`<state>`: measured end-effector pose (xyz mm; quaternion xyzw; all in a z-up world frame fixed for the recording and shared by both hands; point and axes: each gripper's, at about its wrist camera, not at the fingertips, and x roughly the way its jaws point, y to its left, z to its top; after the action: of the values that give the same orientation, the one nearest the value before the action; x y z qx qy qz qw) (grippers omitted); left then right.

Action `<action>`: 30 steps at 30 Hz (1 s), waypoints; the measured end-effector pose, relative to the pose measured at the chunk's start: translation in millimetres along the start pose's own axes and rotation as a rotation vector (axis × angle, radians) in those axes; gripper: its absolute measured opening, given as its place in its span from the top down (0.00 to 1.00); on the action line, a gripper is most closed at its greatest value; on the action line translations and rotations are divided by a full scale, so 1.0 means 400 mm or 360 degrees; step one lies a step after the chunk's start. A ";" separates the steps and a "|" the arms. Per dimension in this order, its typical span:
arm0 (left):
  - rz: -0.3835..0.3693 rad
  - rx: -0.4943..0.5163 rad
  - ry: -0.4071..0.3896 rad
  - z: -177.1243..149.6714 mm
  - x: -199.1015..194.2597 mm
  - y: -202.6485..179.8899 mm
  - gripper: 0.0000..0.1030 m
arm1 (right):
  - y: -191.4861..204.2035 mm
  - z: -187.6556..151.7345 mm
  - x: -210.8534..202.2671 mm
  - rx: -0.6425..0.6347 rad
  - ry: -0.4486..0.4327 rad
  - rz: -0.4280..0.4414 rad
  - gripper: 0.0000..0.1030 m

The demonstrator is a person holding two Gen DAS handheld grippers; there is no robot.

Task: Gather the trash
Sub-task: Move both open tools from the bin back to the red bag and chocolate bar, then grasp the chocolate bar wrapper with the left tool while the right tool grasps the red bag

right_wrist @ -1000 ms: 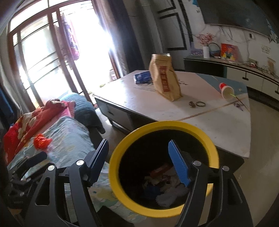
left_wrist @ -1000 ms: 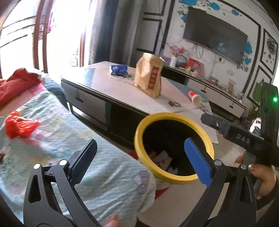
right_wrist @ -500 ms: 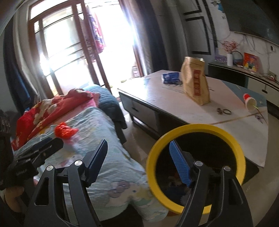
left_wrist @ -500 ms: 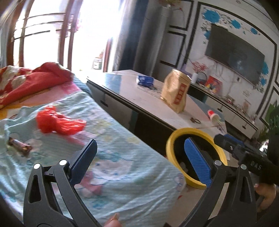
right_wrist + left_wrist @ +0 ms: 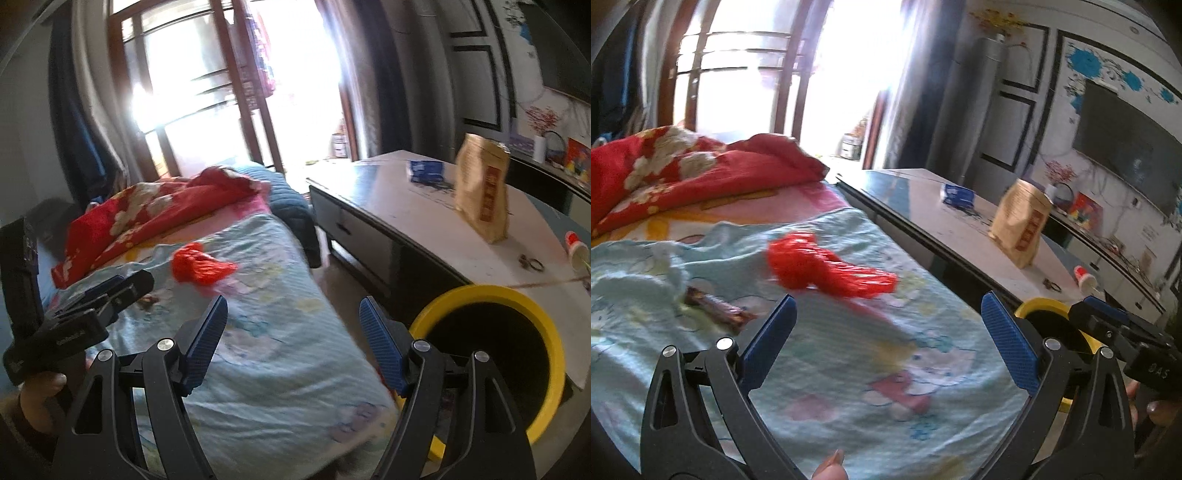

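Observation:
A crumpled red plastic bag (image 5: 827,269) lies on the light blue bedsheet (image 5: 849,369), just beyond my open, empty left gripper (image 5: 886,332). A brown snack wrapper (image 5: 716,308) and a white tissue (image 5: 670,269) lie to its left. The red bag also shows in the right wrist view (image 5: 201,267). My right gripper (image 5: 293,332) is open and empty, above the bed's edge. The yellow-rimmed trash bin (image 5: 495,354) stands on the floor to its right, and its rim (image 5: 1041,308) shows in the left wrist view.
A low table (image 5: 406,206) stands beside the bed with a brown paper bag (image 5: 484,195), a blue packet (image 5: 424,171), a red-and-white cup (image 5: 576,249) and rings (image 5: 532,263). A red floral quilt (image 5: 683,173) lies at the bed's far end.
Both grippers have swung left, away from the bin and over the bed. The red bag and wrapper now sit close in front of the left gripper. Both stay open.

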<state>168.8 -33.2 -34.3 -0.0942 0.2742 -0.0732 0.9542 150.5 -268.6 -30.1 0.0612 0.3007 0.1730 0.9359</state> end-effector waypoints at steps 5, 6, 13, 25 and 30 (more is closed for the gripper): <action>0.0082 -0.0103 -0.0005 -0.001 -0.017 0.091 0.11 | 0.073 0.027 0.066 -0.0068 0.0038 0.0086 0.30; 0.0097 -0.0128 -0.0003 -0.001 -0.020 0.110 0.11 | 0.085 0.031 0.080 -0.0075 0.0049 0.0102 0.30; 0.0195 -0.0289 0.0012 -0.010 -0.036 0.245 0.11 | 0.178 0.053 0.205 -0.0160 0.0135 0.0149 0.30; 0.0118 -0.0558 0.0132 -0.041 0.006 0.366 0.28 | 0.254 0.061 0.422 -0.0282 0.0319 0.0130 0.31; 0.0073 -0.0632 0.0194 -0.053 0.048 0.373 0.43 | 0.267 0.058 0.476 -0.0313 0.0372 0.0127 0.44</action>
<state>186.8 105.1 -94.4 -0.2696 0.3426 -0.0015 0.9000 277.9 -100.5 -90.8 -0.0395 0.3865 0.2445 0.8884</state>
